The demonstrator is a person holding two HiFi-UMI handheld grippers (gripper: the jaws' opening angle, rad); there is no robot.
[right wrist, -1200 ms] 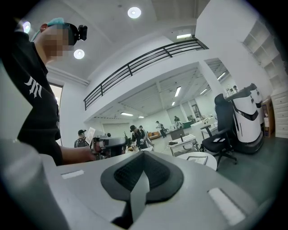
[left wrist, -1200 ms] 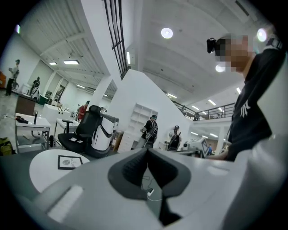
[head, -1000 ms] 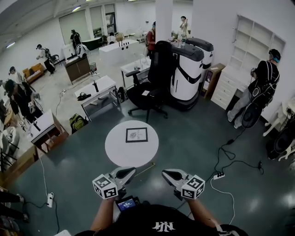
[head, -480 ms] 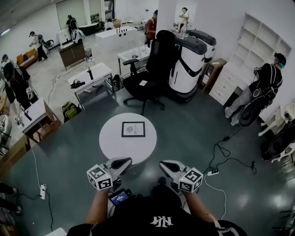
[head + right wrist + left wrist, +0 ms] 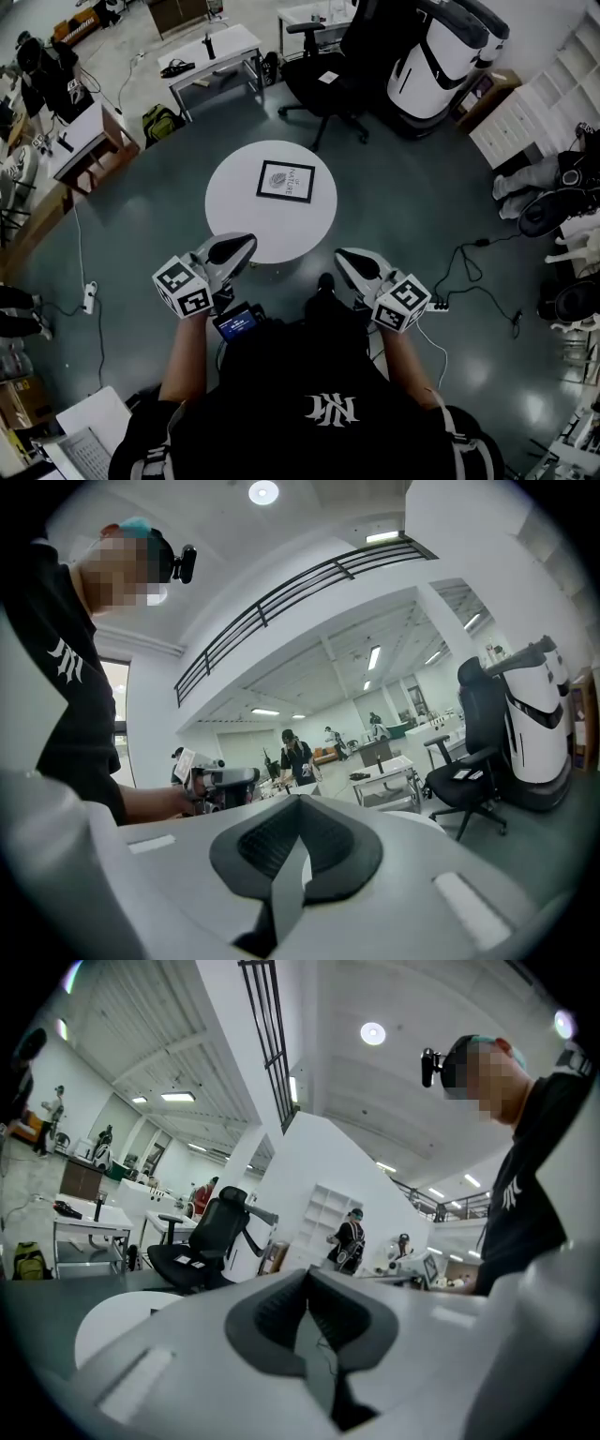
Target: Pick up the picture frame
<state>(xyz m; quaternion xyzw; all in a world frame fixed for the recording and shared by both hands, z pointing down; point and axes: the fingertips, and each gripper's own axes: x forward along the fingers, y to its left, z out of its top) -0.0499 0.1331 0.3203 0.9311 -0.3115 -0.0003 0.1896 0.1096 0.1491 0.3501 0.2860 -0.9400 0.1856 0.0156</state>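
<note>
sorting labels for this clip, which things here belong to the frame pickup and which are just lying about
For the job:
- frame, flat on the table
- left gripper, jaws shut, empty
- right gripper, jaws shut, empty

Just lying about:
- chair
- white machine
- backpack
- desk
- power strip
</note>
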